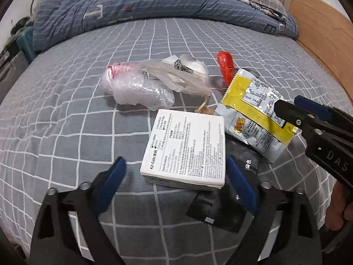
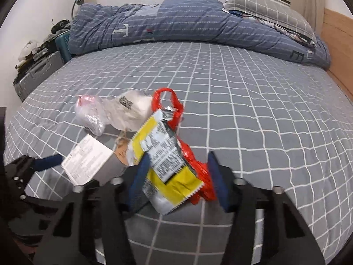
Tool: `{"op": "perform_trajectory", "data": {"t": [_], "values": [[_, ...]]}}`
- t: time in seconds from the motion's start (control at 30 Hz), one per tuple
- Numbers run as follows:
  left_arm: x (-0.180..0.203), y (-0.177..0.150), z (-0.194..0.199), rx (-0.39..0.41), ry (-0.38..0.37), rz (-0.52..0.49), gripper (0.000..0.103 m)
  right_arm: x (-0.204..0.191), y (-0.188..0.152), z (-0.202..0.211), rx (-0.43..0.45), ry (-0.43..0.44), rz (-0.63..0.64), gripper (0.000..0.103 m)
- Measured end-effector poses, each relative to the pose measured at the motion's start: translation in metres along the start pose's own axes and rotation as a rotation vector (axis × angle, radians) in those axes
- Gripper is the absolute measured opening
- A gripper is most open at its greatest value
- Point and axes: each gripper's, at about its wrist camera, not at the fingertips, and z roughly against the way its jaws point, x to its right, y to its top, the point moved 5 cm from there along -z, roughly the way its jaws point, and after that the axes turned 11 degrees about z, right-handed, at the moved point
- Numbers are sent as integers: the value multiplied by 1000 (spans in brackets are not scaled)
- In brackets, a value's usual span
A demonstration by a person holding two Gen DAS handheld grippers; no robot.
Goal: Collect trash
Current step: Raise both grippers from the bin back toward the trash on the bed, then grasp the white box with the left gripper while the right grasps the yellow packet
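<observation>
One bed sheet (image 1: 66, 110), grey checked, fills both views. Centre frame: white box (image 1: 185, 148) between the wide-open left gripper (image 1: 176, 181) fingers, untouched. Right of it, yellow snack wrapper (image 2: 163, 165) between the half-closed right gripper (image 2: 176, 172); contact unclear. Above: clear plastic bag (image 1: 136, 88), red wrapper (image 1: 225, 66).

The bed sheet (image 1: 66, 101) is grey with a white grid, and the quilt (image 1: 154, 2) is blue with pale stripes. A yellow and silver snack wrapper (image 1: 253, 112) lies by a red bag (image 1: 225, 66), a white box (image 1: 187, 145) with black print and a black sachet (image 1: 220, 209).
</observation>
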Motion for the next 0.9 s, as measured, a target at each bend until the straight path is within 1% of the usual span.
{"op": "perform_trajectory", "data": {"t": [0.07,0.23,0.3,0.33,0.37,0.4,0.47,0.57,0.7,0.9], "values": [[0,0,-2,-5,-9,5,83,-2,2,-3,-5,29,4,36],[1,-5,-9,-21,2,-11,82,-6,-3,-18,-61,61,-5,36],[1,-6,-12,-28,6,-13,82,-8,-4,-20,-67,57,1,37],[1,-7,-13,-29,5,-11,81,-10,-5,-20,-67,57,5,35],[1,-8,-13,-30,0,-8,76,-10,-5,-19,-66,57,6,28],[1,-8,-13,-33,-12,-4,72,-10,-6,-18,-65,52,6,23],[1,-8,-12,-32,-14,2,70,-9,-6,-17,-67,46,3,5],[0,-8,-12,-30,-17,8,70,-7,-5,-15,-64,69,-10,4],[-1,-6,-4,-10,-15,21,70,-9,-1,-7,-47,95,-20,2],[-6,0,7,17,-1,33,70,-9,6,9,-8,108,-28,1]]}}
